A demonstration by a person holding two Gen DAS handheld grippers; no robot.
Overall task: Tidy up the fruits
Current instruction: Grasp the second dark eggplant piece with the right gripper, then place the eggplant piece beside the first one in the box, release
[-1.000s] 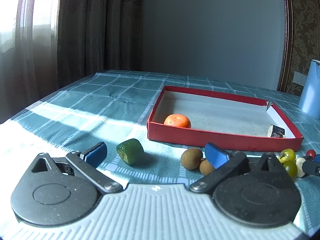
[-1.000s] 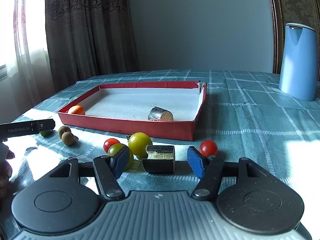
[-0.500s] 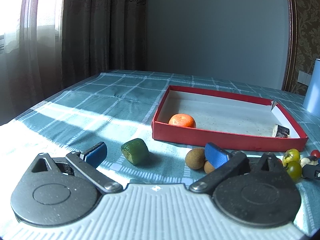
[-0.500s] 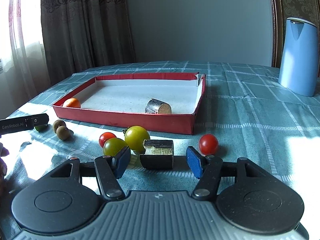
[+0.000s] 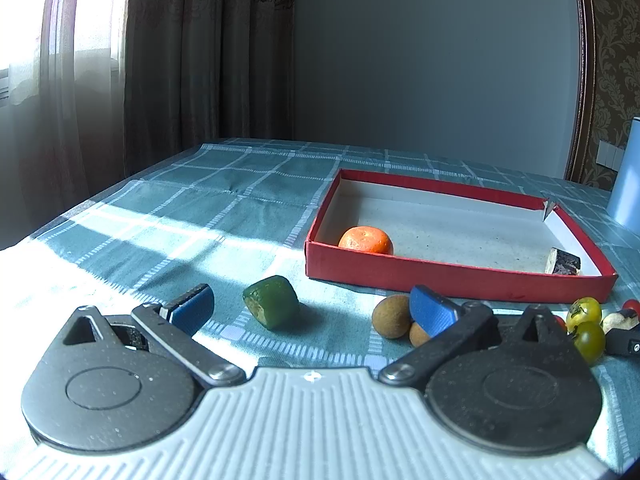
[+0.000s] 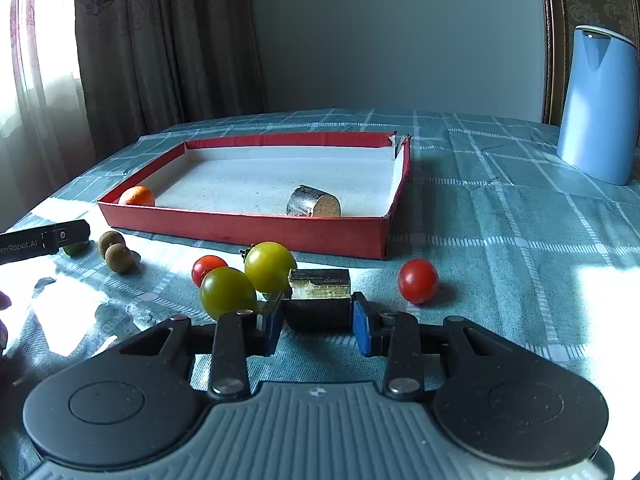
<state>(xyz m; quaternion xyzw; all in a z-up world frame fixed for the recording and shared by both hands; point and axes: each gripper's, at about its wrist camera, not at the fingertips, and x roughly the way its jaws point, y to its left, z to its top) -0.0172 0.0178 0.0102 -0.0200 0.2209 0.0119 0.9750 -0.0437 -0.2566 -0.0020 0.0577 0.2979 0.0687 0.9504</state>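
Between right tongs, dark cylinder piece

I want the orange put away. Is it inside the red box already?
Yes, inside. The orange sits on the white floor of the red box, in a near corner behind its wall.

Your right tongs have narrowed until both pads sit against the dark cut chunk. Your left tongs drifted leftward; the green chunk now lies nearer twelve o'clock between them.
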